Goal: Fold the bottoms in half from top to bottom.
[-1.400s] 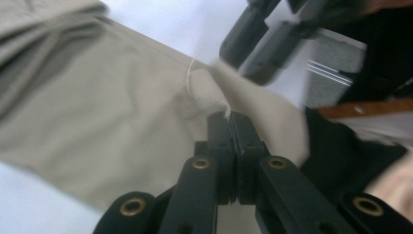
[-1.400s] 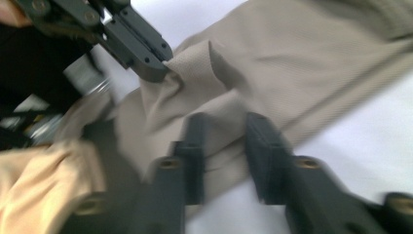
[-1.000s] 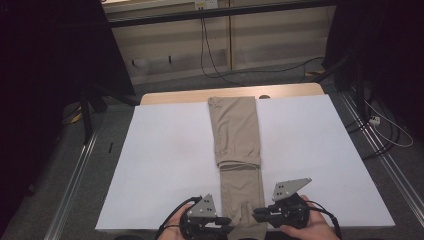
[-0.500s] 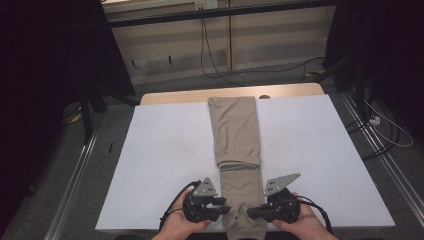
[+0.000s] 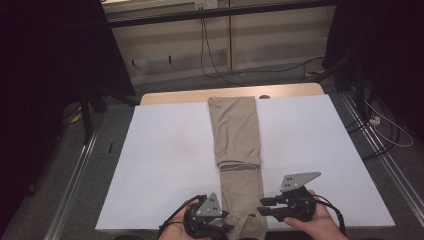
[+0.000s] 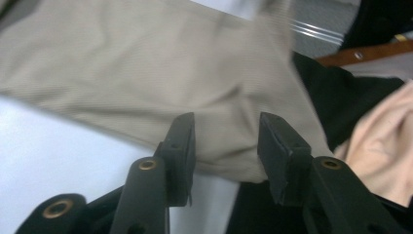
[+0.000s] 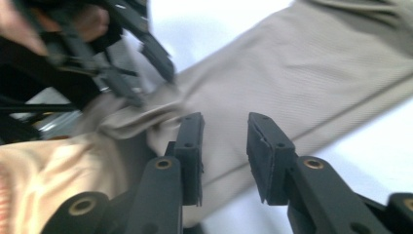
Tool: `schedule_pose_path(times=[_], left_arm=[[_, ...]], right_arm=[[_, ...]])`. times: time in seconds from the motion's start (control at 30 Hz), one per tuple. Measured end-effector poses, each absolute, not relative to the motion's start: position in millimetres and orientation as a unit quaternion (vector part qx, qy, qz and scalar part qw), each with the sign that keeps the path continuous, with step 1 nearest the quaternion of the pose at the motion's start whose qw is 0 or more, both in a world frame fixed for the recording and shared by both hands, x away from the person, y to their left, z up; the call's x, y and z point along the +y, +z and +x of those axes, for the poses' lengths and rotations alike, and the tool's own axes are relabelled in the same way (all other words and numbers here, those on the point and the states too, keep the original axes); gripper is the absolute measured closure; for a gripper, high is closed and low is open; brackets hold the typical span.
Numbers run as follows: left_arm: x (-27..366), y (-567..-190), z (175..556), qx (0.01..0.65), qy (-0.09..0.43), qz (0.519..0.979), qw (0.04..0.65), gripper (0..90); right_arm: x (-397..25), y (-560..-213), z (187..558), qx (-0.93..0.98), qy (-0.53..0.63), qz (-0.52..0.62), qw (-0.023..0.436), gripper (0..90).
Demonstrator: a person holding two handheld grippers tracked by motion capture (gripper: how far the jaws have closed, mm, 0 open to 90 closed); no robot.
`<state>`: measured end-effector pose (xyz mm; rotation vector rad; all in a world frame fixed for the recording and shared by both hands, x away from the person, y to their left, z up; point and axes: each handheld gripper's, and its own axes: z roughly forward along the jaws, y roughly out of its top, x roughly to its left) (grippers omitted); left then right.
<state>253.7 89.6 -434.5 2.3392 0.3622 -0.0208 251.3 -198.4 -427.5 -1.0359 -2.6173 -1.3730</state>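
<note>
Khaki trousers, folded lengthwise, lie down the middle of the white table cover, their near end hanging over the front edge. My left gripper sits at that end's left side, my right gripper at its right side, and the two point toward each other. In the left gripper view the jaws of my left gripper stand open around the edge of the trousers. My right gripper is open too, with the trousers just past its fingertips and the left gripper beyond.
A wooden table edge shows behind the white cover. Metal rails run along the left and right sides. Cables lie on the floor at the back. A dark cabinet stands at the far left.
The left gripper has dropped back toward the table's front edge. The right gripper has shifted slightly right. Both stay at the trousers' near end, which now looks a little bunched.
</note>
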Motion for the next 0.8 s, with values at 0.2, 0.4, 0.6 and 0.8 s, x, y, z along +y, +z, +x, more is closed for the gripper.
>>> schedule_pose_path(times=[0.2,0.4,0.6,0.8], left_arm=[[93,-429,282,0.189,0.033,0.898,0.396,45.0],[91,-427,334,0.243,0.07,0.883,0.396,38.9],[83,-430,389,0.282,0.109,0.87,0.39,42.0],[76,-438,399,0.29,0.11,0.868,0.387,50.4]], right_arm=[[-193,-425,266,-0.836,-0.434,-0.336,-0.021,62.9],[-192,-420,300,-0.845,-0.401,-0.345,-0.083,59.6],[-189,-431,359,-0.844,-0.387,-0.355,-0.112,54.2],[-181,-439,364,-0.853,-0.37,-0.344,-0.133,51.4]])
